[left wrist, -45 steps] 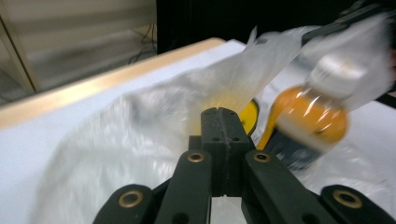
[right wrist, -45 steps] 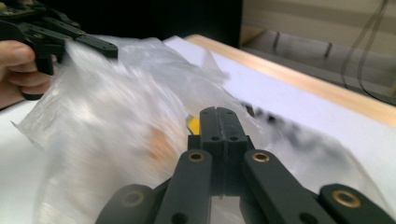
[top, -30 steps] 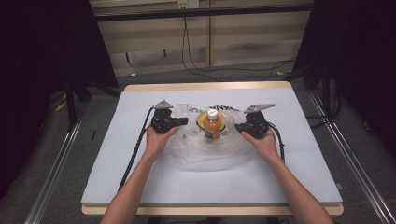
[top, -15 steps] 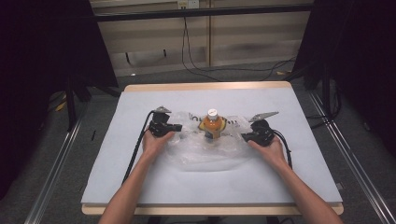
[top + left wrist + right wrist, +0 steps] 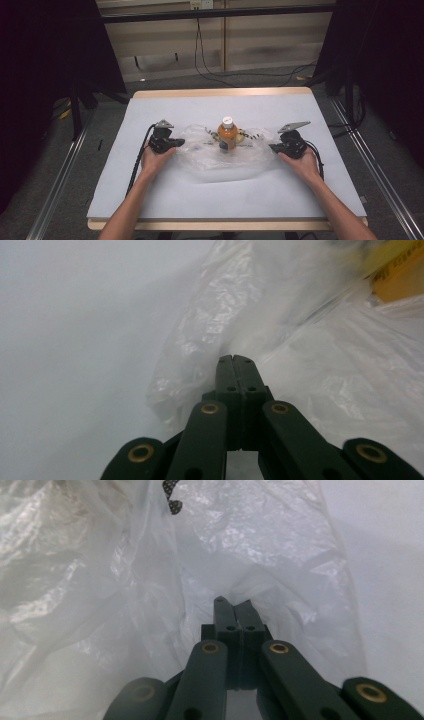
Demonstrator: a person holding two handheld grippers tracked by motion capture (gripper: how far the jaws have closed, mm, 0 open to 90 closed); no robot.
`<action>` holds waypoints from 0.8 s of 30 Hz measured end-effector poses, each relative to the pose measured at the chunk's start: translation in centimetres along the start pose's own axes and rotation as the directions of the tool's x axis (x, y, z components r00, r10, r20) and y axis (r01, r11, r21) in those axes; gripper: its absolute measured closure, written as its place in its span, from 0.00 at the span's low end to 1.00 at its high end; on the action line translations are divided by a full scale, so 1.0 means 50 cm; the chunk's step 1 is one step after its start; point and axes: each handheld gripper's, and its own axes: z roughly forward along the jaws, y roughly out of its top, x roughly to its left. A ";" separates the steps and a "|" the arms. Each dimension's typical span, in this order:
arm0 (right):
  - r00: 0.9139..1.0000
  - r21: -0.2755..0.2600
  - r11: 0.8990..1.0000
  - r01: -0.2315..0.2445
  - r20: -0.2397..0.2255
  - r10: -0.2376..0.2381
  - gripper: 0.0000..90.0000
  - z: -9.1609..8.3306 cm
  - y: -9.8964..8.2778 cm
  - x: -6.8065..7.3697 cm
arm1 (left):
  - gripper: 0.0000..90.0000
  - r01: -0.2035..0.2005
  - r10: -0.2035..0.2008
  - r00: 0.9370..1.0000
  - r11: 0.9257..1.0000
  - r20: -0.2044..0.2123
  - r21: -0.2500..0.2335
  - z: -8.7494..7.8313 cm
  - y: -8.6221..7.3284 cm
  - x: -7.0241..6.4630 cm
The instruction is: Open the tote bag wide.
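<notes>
Fingers of left gripper [image 5: 234,360] and right gripper [image 5: 234,604] clenched on plastic bag [image 5: 225,160] edges — further spreading risks toppling the bottle [image 5: 227,134] or tearing film.

Orange bottle [image 5: 400,277] blurred, cut off at 1 o'clock corner of left gripper view. Bottle label text too small in high view. Small dark patterned items [image 5: 172,495] behind clear plastic bag [image 5: 100,580], unidentifiable. Person's forearms cut off at 6 o'clock.
</notes>
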 end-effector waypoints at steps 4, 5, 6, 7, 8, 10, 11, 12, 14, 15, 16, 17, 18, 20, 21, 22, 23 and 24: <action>1.000 -0.017 1.000 -0.010 0.002 0.010 1.00 -0.003 -0.007 -0.005 | 1.00 0.012 -0.011 1.000 1.000 -0.027 0.021 -0.021 -0.011 0.013; 1.000 -0.019 1.000 -0.014 -0.003 0.014 1.00 -0.003 -0.009 -0.006 | 1.00 0.024 -0.024 0.999 1.000 -0.036 0.013 -0.024 -0.015 0.018; 1.000 -0.018 1.000 0.002 0.002 -0.002 1.00 -0.003 -0.008 -0.004 | 1.00 0.042 -0.042 0.999 0.999 -0.031 0.011 -0.029 -0.018 0.025; 1.000 -0.016 1.000 0.002 0.016 -0.002 1.00 -0.004 -0.008 -0.001 | 1.00 0.059 -0.058 0.998 0.998 -0.015 0.008 -0.033 -0.023 0.032; 1.000 -0.024 1.000 -0.003 0.011 0.003 1.00 -0.003 -0.009 -0.001 | 1.00 0.079 -0.079 0.997 0.997 -0.005 -0.009 -0.033 -0.027 0.035; 1.000 -0.023 1.000 -0.005 0.004 0.005 1.00 -0.004 -0.009 -0.002 | 1.00 0.094 -0.093 0.995 0.995 0.022 -0.035 -0.033 -0.029 0.036; 1.000 -0.024 1.000 -0.007 0.000 0.007 1.00 -0.004 -0.009 -0.001 | 1.00 0.092 -0.090 0.995 0.995 0.042 -0.044 -0.035 -0.026 0.036; 1.000 -0.026 1.000 -0.011 -0.007 0.011 1.00 -0.005 -0.008 0.000 | 1.00 0.077 -0.074 0.996 0.995 0.047 -0.060 -0.039 -0.022 0.034; 0.999 -0.059 0.998 -0.016 -0.031 0.015 1.00 -0.010 -0.003 0.002 | 1.00 0.069 -0.062 0.996 0.993 0.065 -0.098 -0.049 -0.010 0.023; 0.998 -0.084 0.996 -0.022 -0.053 0.017 1.00 -0.015 0.001 0.004 | 1.00 0.062 -0.055 0.996 0.993 0.071 -0.101 -0.054 -0.006 0.019; 0.998 -0.094 0.995 -0.020 -0.060 0.014 1.00 -0.018 0.004 0.006 | 1.00 0.045 -0.038 0.997 0.993 0.070 -0.107 -0.059 0.001 0.012; 0.998 -0.103 0.994 -0.019 -0.061 0.013 1.00 -0.022 0.007 0.009 | 1.00 0.034 -0.025 0.997 0.992 0.078 -0.120 -0.066 0.006 0.004; 0.997 -0.117 0.993 -0.020 -0.071 0.012 1.00 -0.026 0.010 0.011 | 1.00 0.023 -0.012 0.996 0.991 0.085 -0.134 -0.076 0.011 -0.006; 0.998 -0.126 0.992 -0.012 -0.069 0.004 1.00 -0.035 0.016 0.018 | 1.00 0.006 0.006 0.996 0.989 0.085 -0.146 -0.091 0.019 -0.018; 0.998 -0.140 0.990 -0.012 -0.068 0.003 1.00 -0.040 0.019 0.020 | 1.00 -0.011 0.024 0.996 0.989 0.081 -0.151 -0.100 0.025 -0.025; 0.997 -0.155 0.988 -0.011 -0.072 0.000 1.00 -0.046 0.023 0.021 | 1.00 -0.020 0.034 0.996 0.986 0.080 -0.166 -0.109 0.032 -0.032; 0.997 -0.168 0.986 -0.012 -0.072 0.000 1.00 -0.052 0.029 0.023 | 1.00 -0.028 0.044 0.995 0.984 0.086 -0.176 -0.117 0.039 -0.040; 0.998 -0.185 0.983 -0.012 -0.070 -0.001 1.00 -0.059 0.036 0.025 | 1.00 -0.047 0.064 0.994 0.983 0.088 -0.177 -0.122 0.048 -0.048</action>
